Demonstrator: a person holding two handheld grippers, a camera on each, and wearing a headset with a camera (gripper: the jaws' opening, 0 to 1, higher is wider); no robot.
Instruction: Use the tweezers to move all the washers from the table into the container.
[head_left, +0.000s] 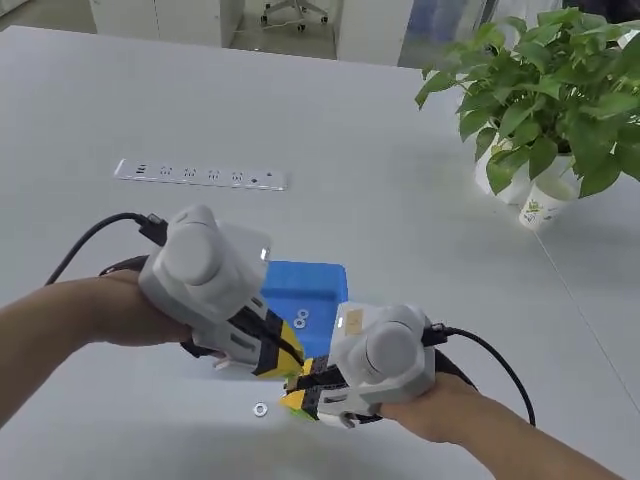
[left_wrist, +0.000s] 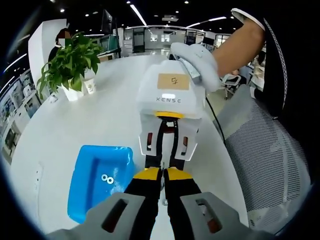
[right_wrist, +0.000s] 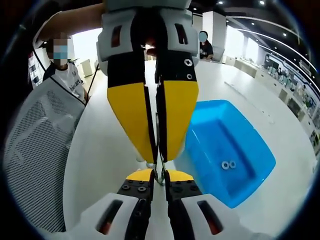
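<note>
My two grippers meet tip to tip above the table, just in front of the blue container (head_left: 318, 283). The left gripper (head_left: 292, 360) has its yellow jaws pressed together on a thin metal pair of tweezers (right_wrist: 159, 159). Facing it, the right gripper (head_left: 298, 388) also has its jaws closed around the tweezers' end. Two washers (head_left: 300, 319) lie inside the container, also seen as washers (left_wrist: 106, 178) and washers (right_wrist: 228, 164). One loose washer (head_left: 260, 409) lies on the table near the front, left of the right gripper. The tweezers' tips are hidden.
A white power strip (head_left: 200, 175) lies farther back on the left. A potted plant (head_left: 545, 110) stands at the back right. A mesh office chair (left_wrist: 260, 150) sits at the table's near side. People stand in the background.
</note>
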